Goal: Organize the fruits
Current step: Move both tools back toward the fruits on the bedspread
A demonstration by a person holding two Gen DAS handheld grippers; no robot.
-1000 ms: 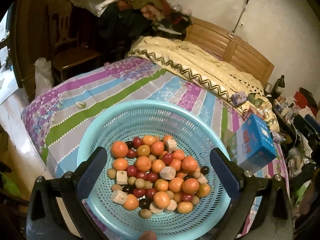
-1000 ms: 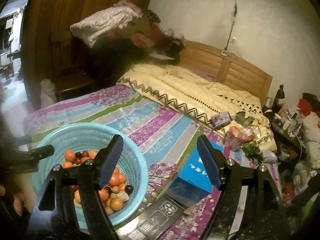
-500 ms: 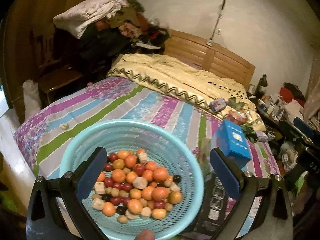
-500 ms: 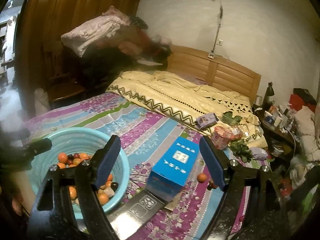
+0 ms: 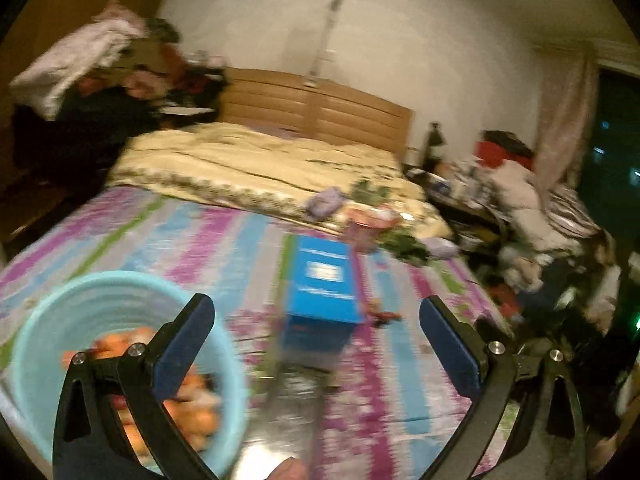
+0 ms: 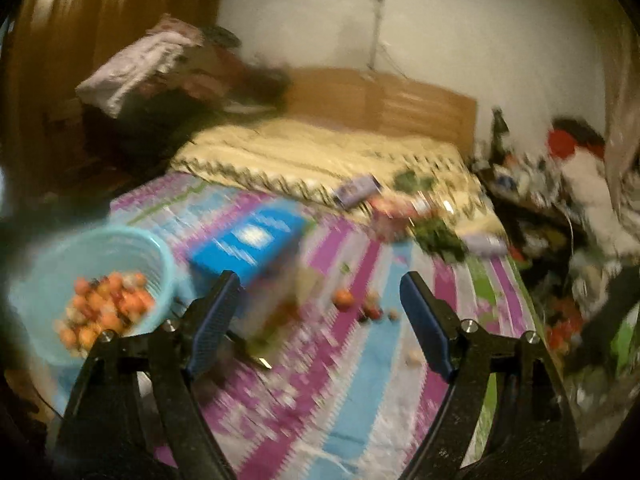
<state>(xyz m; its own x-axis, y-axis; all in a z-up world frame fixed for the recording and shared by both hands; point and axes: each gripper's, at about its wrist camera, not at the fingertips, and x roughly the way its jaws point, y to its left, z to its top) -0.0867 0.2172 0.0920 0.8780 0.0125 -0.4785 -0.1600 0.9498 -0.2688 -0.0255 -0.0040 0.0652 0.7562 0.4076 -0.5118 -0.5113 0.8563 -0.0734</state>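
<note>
Left gripper [image 5: 316,340]: jaws wide apart, nothing between them; a fingertip shows at the bottom edge.
Right gripper [image 6: 320,312]: jaws spread wide and empty, having just opened a little further.
Basket [image 5: 52,312]: pale blue, on the striped bedsheet [image 5: 224,240] at lower left of both views; partly behind the left gripper's left finger.
Fruits [image 6: 104,308]: orange and red, heaped in the basket; blurred.
Loose fruits [image 6: 346,298]: a few on the sheet to the right of the box, apart from the basket.
Box [image 5: 324,276]: blue, just right of the basket.
Blanket [image 5: 260,164]: cream, further up the bed.
Headboard [image 5: 320,112]: wooden, against the wall.
</note>
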